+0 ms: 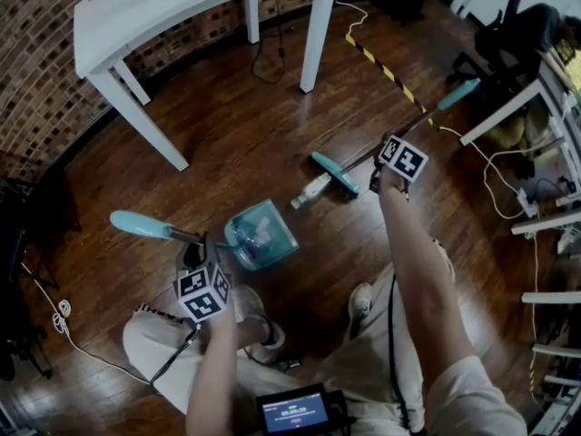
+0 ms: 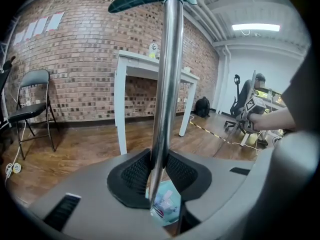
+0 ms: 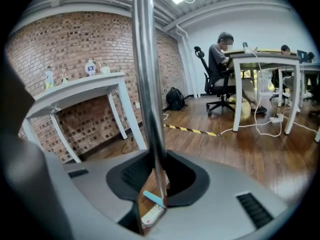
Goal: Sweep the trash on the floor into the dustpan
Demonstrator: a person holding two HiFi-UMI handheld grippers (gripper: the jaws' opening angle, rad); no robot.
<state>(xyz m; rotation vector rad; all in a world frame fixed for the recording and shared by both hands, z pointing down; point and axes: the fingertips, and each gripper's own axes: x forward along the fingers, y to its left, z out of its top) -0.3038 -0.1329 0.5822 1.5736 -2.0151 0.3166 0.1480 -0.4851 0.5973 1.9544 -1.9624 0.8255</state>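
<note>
Left hand-held gripper (image 2: pixel 159 173) grips dustpan pole (image 2: pixel 169 79), right hand-held gripper (image 3: pixel 154 180) broom pole (image 3: pixel 146 74); both tilted downward.

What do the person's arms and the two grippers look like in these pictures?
Each gripper carries a white cube with black square markers: the left gripper, the right gripper. Their bodies are grey, with black ribbed pads on the jaws. The forearms are bare; a pale short sleeve shows on the right arm.

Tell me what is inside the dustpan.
A few pale scraps of trash lie in the teal dustpan. What they are is unclear, and its metal handle covers part of the pan in the left gripper view.
</note>
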